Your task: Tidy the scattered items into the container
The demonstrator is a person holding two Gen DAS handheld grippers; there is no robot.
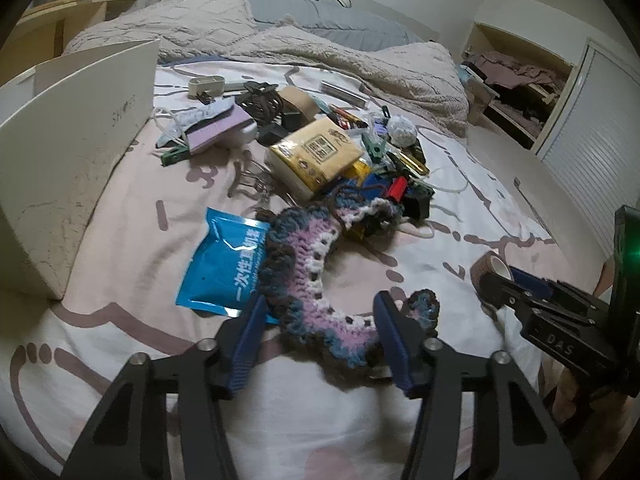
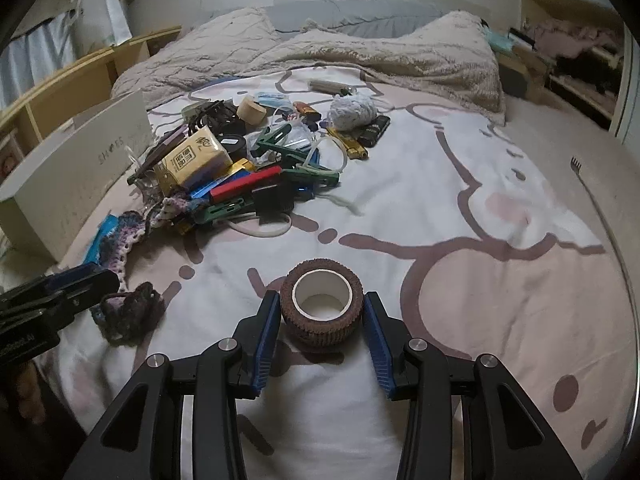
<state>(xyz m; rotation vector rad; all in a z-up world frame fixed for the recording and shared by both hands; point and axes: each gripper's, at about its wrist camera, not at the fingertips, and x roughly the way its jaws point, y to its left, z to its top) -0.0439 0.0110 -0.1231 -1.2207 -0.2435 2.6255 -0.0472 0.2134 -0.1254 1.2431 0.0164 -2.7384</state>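
Straddling the near end of the crocheted strip [image 1: 320, 280], the left gripper [image 1: 320, 320] stands spread; its length runs far-right, toward the clutter. Right gripper [image 2: 322, 320] pinches the brown tape roll [image 2: 322, 308]; white box [image 1: 80, 140] lies far-left.

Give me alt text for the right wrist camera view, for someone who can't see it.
The right gripper is closed on a brown roll of bandage tape standing on a pink and white bedsheet. Behind to the left lie a pile of clutter and a white shoebox; the left gripper reaches a crocheted strip.
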